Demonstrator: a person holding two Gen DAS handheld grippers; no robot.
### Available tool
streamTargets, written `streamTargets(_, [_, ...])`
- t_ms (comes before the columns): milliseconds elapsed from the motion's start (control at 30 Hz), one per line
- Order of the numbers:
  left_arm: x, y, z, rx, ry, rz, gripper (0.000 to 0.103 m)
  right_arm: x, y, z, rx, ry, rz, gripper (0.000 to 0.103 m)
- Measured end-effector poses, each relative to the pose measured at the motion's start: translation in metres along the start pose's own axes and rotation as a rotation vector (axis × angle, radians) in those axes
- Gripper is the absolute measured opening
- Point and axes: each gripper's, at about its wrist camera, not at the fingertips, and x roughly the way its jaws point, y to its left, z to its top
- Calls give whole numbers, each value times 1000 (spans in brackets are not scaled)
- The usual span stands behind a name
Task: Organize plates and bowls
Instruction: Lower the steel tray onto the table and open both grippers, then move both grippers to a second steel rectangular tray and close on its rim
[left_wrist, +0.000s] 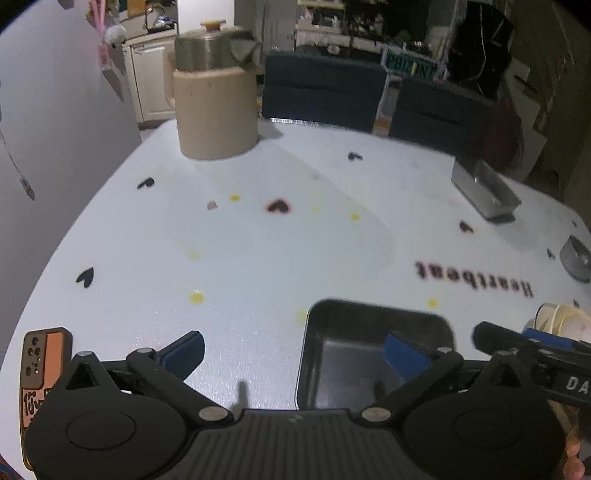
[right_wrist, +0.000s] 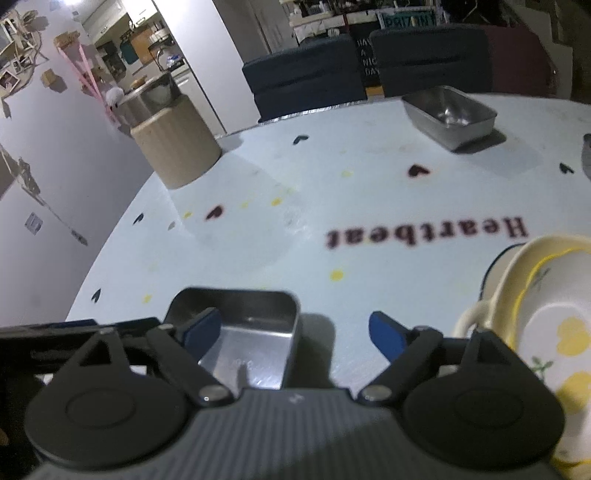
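A rectangular metal tray (left_wrist: 373, 354) sits on the white table at the near edge; it also shows in the right wrist view (right_wrist: 247, 332). My left gripper (left_wrist: 295, 354) is open and empty, its right finger over the tray's inside. My right gripper (right_wrist: 295, 332) is open and empty, its left finger over the tray, its right finger beside it. A stack of cream bowls with yellow flowers (right_wrist: 546, 325) stands to the right; it shows in the left wrist view (left_wrist: 561, 321). A second metal tray (right_wrist: 448, 116) stands at the far right, also in the left wrist view (left_wrist: 484, 190).
A tall beige canister with a metal pot (left_wrist: 214, 96) stands at the far left. A small round metal bowl (left_wrist: 576, 258) sits at the right edge. A phone-like card (left_wrist: 40, 362) lies at the near left. Dark chairs (left_wrist: 321, 88) stand behind the table (left_wrist: 258, 240).
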Motion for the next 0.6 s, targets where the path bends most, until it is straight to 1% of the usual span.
streamTargets(67, [-5, -3, 2, -7, -23, 2, 103, -7, -6, 2, -6, -39, -10, 102])
streamTargets(100, [-8, -7, 4, -6, -34, 1, 103, -11, -9, 4, -10, -62, -15, 103])
streamTargets(200, [-13, -18, 9, -1, -65, -11, 103, -23, -24, 13, -11, -118, -25, 103])
streamTargets(367, [-14, -46, 22, 5, -92, -24, 103, -42, -53, 24, 29, -173, -53, 103])
streamTargets(500, [-8, -69, 31, 12, -105, -28, 103, -52, -74, 35, 56, -194, -76, 103])
streamTargets(600, [-3, -87, 38, 11, -124, -38, 103, -47, -83, 41, 76, -199, -112, 103])
